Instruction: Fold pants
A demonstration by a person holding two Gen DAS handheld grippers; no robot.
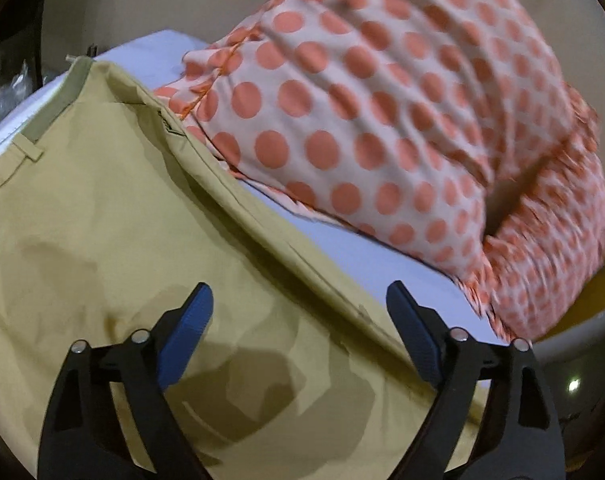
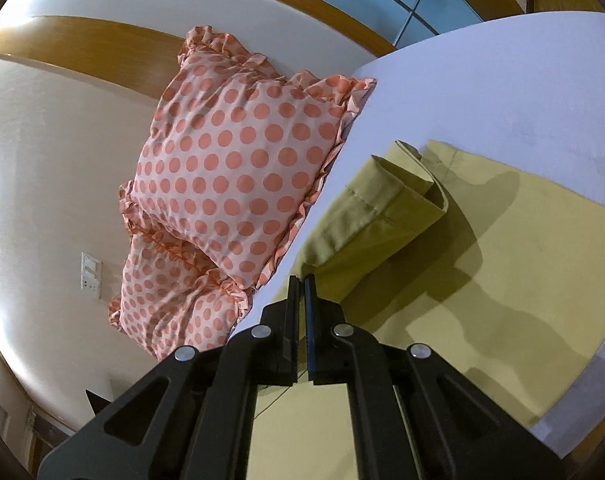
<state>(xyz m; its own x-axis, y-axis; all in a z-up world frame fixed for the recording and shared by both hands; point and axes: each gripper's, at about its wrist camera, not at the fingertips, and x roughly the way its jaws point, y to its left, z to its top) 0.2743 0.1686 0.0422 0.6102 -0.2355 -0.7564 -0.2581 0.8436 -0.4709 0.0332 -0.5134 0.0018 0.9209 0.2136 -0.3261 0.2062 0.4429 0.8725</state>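
The khaki pants (image 1: 114, 216) lie spread on a bed with a white sheet (image 2: 502, 92), waistband and a belt loop (image 1: 28, 148) toward the sheet's edge. One hemmed leg (image 2: 382, 216) is lifted and draped back over the rest. The right gripper (image 2: 301, 292) is clenched on the fabric edge of that leg. The left gripper (image 1: 300, 312) hovers spread wide above the seat of the pants, grasping nothing. Two polka-dot pillows (image 2: 238, 160) rest at the bed's head, just beside the pants.
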